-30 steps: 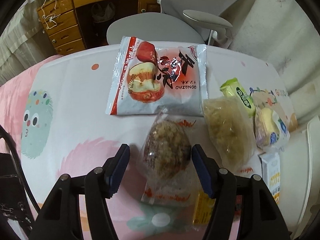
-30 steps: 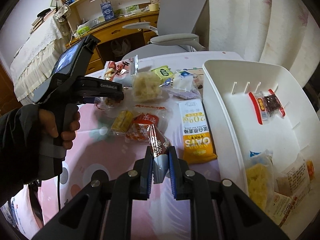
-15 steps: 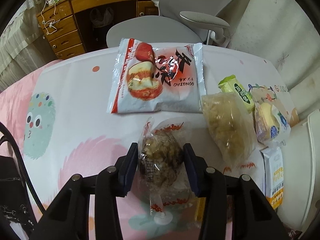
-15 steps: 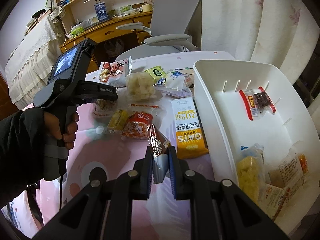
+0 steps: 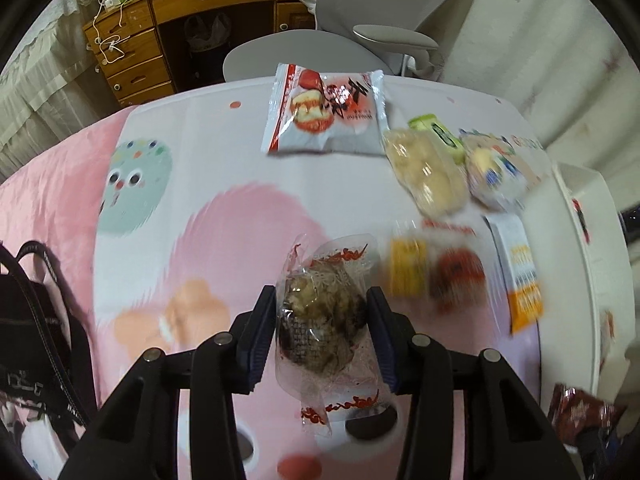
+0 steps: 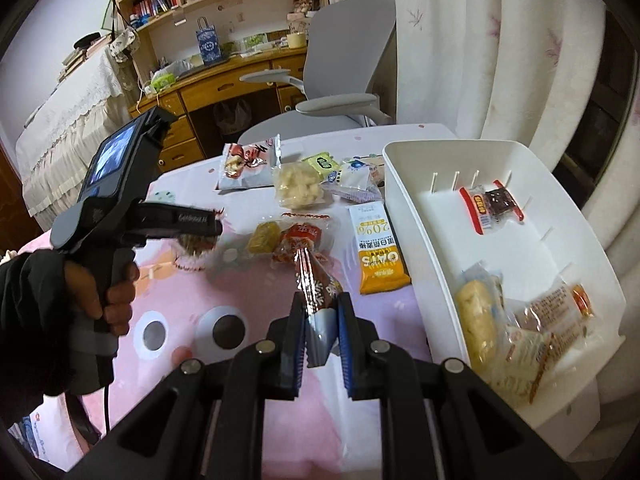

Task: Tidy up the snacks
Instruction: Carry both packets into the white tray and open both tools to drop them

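The left gripper [image 5: 322,316] has its jaws closed on a clear-wrapped brown bun [image 5: 320,320], the pads pressing the wrapper from both sides, and the bun hangs clear of the pink cartoon-print cloth over the surface [image 5: 160,208]. The right gripper [image 6: 319,316] holds a dark red packet with white snowflakes [image 6: 316,288] pinched tight between narrow jaws, its far end sticking up and forward above the cloth. In the right wrist view a sleeved hand [image 6: 108,292] grips the left tool's handle. Still lying on the surface are a large white and red packet [image 5: 326,114] at the far edge near the grey chair [image 5: 360,32], a pale puffed snack bag [image 5: 428,172] beside it, a green-labelled packet [image 5: 438,134], a white and blue packet [image 6: 352,178], a yellow and red pair of wrapped sweets [image 6: 286,238], and a white and orange oat bar packet [image 6: 376,248] just beside the white bin [image 6: 404,200]. Inside the bin lie a red-edged packet with a dark square [image 6: 490,204] at the far end and a yellow cake with other wrapped pieces [image 6: 480,320] at the near end
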The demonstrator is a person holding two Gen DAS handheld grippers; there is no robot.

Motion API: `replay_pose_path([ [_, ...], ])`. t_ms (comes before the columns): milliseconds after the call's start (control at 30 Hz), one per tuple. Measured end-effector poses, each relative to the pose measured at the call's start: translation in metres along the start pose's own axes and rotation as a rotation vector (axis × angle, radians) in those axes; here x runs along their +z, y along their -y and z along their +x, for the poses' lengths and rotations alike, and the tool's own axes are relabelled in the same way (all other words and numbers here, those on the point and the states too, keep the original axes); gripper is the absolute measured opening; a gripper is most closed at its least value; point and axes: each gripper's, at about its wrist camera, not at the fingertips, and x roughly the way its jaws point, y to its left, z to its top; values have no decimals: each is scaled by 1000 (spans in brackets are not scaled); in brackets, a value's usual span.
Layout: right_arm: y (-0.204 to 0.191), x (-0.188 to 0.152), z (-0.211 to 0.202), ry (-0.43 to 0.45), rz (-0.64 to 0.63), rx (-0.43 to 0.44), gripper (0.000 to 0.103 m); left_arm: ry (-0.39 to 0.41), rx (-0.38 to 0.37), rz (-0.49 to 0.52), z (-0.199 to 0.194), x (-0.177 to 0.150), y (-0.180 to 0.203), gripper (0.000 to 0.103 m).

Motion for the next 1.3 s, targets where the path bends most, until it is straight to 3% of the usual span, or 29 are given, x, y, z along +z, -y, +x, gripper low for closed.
replay_pose_path([
  [233, -1, -26, -37, 29, 15, -7, 14, -26, -45, 23, -37, -53, 5, 43],
  [700, 28, -58, -91, 53, 50, -25, 15, -86, -151, 163, -89, -135, 65, 43],
  [1000, 76, -42, -103, 70, 43, -21, 15, -20, -216, 239, -126, -135, 123, 44],
  [1300, 132, -12, -105, 80, -24, 2, 15, 75, -270, 227, -141, -115, 182, 44],
])
